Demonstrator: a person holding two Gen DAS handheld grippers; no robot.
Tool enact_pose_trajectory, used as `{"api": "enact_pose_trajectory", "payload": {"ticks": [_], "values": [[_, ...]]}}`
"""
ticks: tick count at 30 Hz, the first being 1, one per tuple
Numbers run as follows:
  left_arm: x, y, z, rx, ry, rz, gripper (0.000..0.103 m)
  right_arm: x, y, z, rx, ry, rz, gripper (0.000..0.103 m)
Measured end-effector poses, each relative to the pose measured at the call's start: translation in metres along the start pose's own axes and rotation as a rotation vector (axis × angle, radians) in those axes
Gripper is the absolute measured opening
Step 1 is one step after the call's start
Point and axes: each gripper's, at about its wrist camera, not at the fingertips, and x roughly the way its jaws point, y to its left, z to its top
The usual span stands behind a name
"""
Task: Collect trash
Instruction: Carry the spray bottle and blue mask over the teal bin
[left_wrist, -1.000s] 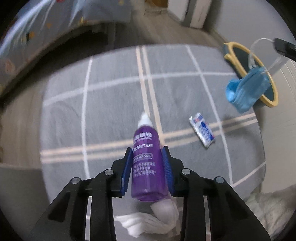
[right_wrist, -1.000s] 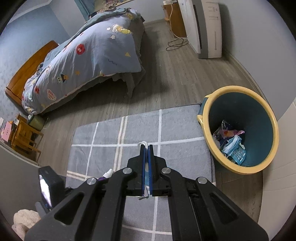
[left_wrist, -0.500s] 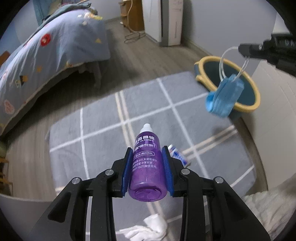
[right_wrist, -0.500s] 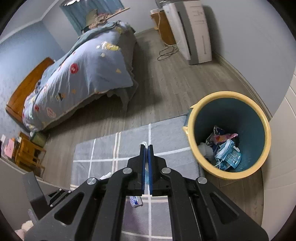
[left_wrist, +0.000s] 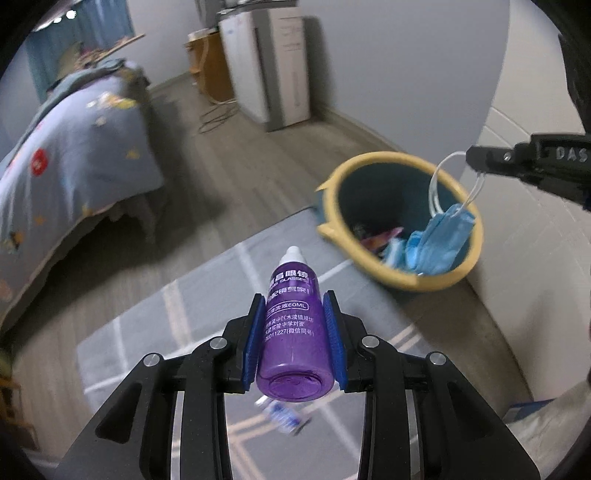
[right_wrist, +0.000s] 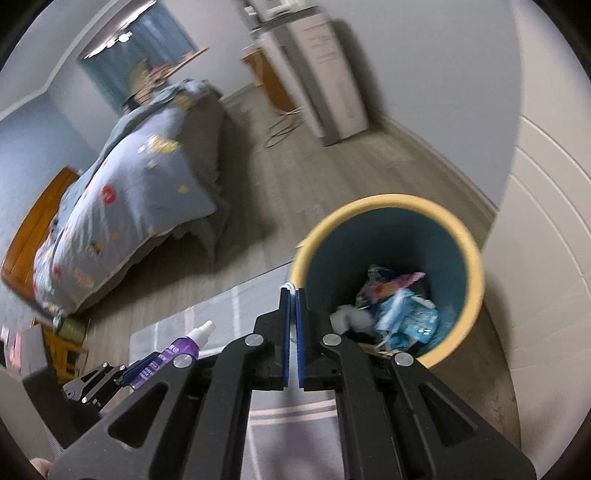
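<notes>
Hanging mask (left_wrist: 443, 240) — left view only; bin (right_wrist: 476, 266) contents — right.

Glossy translucent purple plastic bottle (left_wrist: 295, 325) with a smooth white cap; soft pleated blue cloth mask (left_wrist: 441, 243); smooth plastic bin (left_wrist: 373, 162), yellow rim; beside the bin, matt woven rug (left_wrist: 192, 306) on wood-grain floor (left_wrist: 236, 184)

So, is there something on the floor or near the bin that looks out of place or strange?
One small thing: a blue-and-white wrapper lies on the grey rug, outside the bin, so it looks like leftover trash. The purple bottle and the blue face mask are both held in grippers, not dropped. I see nothing spilled.
</notes>
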Motion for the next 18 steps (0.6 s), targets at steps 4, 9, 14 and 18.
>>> {"api": "enact_pose_trajectory", "payload": {"ticks": [4, 9, 14, 18], "values": [[0.019, -0.026, 0.025, 0.017, -0.005, -0.055, 0.033, 0.003, -0.026, 0.007, 0.057, -0.011, -0.032, 0.002], [0.047, -0.054, 0.044, 0.056, 0.018, -0.086, 0.033, 0.018, -0.062, 0.016, 0.108, -0.022, -0.112, 0.002], [0.067, -0.074, 0.057, 0.094, 0.043, -0.107, 0.033, 0.025, -0.081, 0.021, 0.174, -0.035, -0.118, 0.002], [0.079, -0.087, 0.067, 0.141, 0.05, -0.095, 0.033, 0.029, -0.084, 0.023, 0.183, -0.046, -0.129, 0.002]]}}
